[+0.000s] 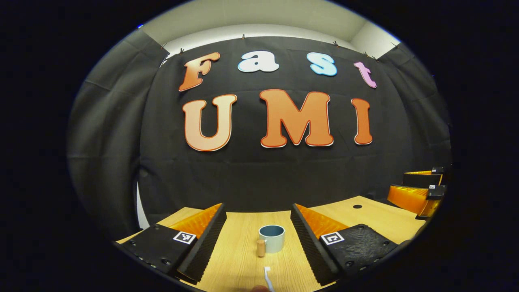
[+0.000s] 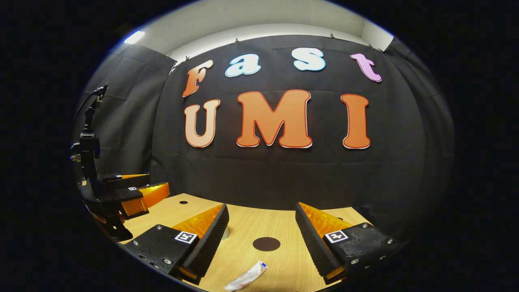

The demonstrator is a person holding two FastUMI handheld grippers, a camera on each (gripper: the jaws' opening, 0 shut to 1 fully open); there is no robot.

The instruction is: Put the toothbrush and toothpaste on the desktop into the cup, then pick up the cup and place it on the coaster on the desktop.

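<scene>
In the left gripper view a blue-grey cup with a wooden handle stands upright on the wooden desktop, between the fingers of my open left gripper. A white toothbrush lies just in front of the cup, at the bottom edge. In the right gripper view a white toothpaste tube lies on the desktop near the bottom edge, and a dark round coaster lies beyond it. My right gripper stands open above them, holding nothing.
The right gripper shows far right in the left gripper view, beyond a small dark hole in the desktop. The left gripper shows far left in the right gripper view, near the same hole. Black cloth closes the back.
</scene>
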